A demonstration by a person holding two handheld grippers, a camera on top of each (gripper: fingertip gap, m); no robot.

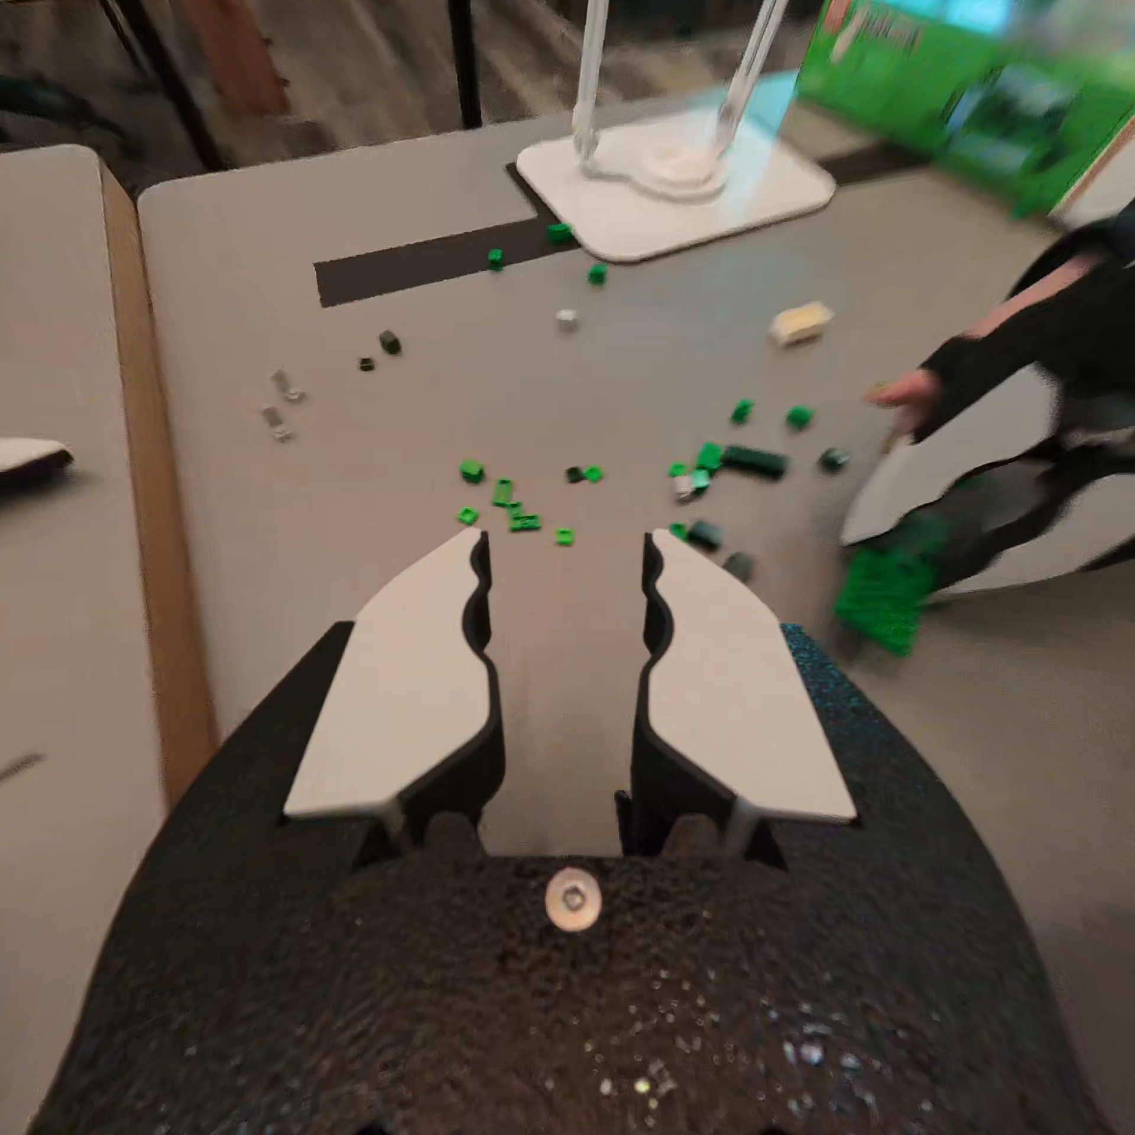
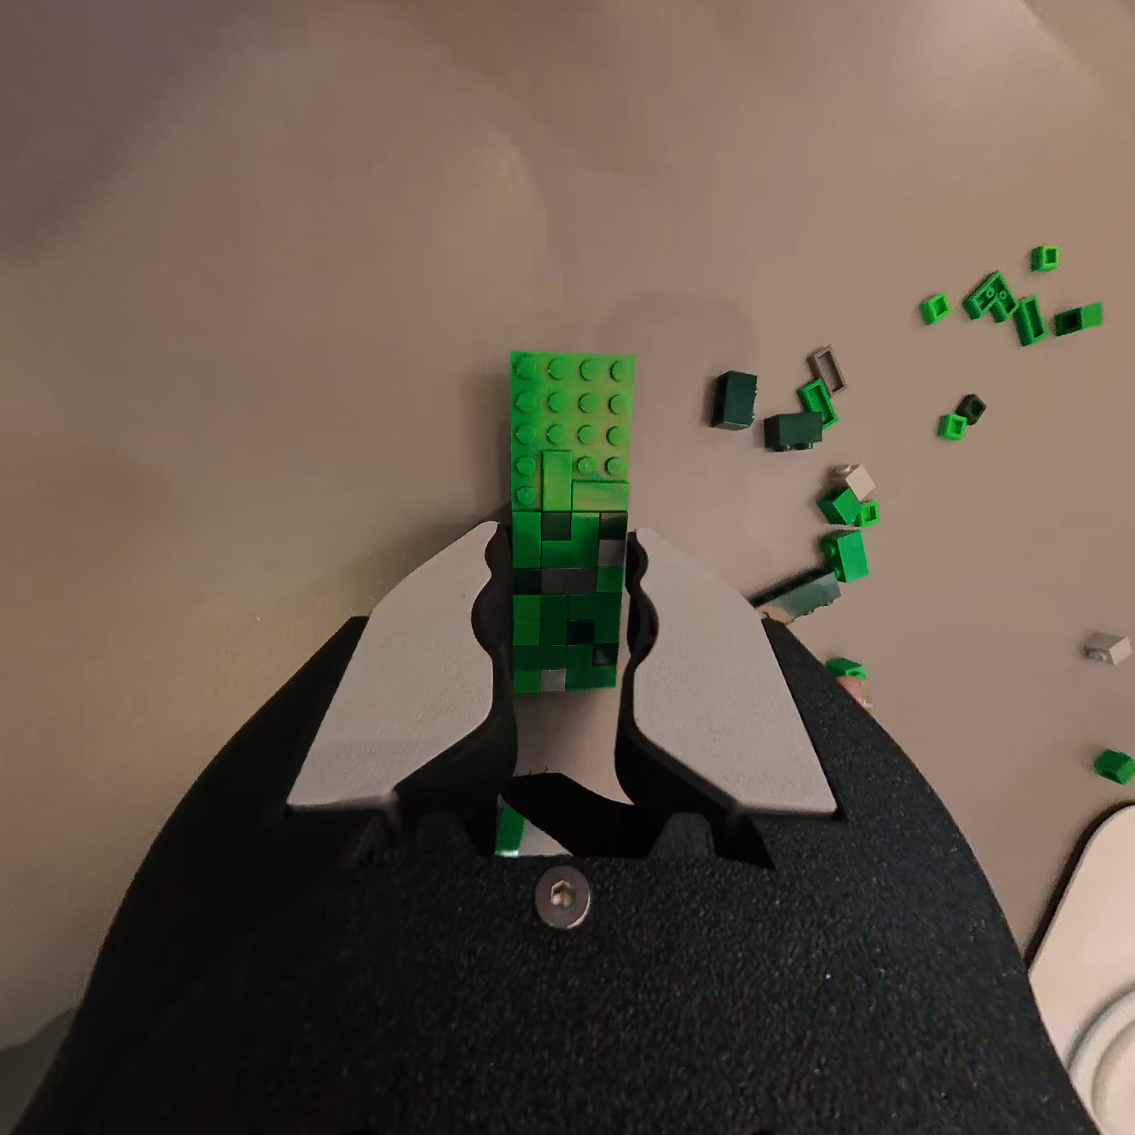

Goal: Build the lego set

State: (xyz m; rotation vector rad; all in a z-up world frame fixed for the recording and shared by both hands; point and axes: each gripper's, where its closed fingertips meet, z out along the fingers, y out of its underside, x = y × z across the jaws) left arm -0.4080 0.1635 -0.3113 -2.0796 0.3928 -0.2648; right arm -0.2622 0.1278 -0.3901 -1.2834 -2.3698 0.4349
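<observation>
My right gripper (image 2: 568, 534) is shut on a long green lego plate (image 2: 571, 424); its near half is covered with green, dark green and grey tiles, its far half shows bare studs. The plate and right gripper also show blurred at the right of the left wrist view (image 1: 884, 589). My left gripper (image 1: 565, 540) is open and empty above the table, just short of a scatter of small green pieces (image 1: 516, 510). More loose green, dark green and grey bricks (image 2: 792, 424) lie right of the held plate.
A white stand base (image 1: 675, 196) with clear legs sits at the table's far side on a dark strip (image 1: 424, 264). A green box (image 1: 982, 92) stands far right. A cream brick (image 1: 798, 322) and small grey parts (image 1: 282, 399) lie apart. A table gap (image 1: 141, 430) runs at the left.
</observation>
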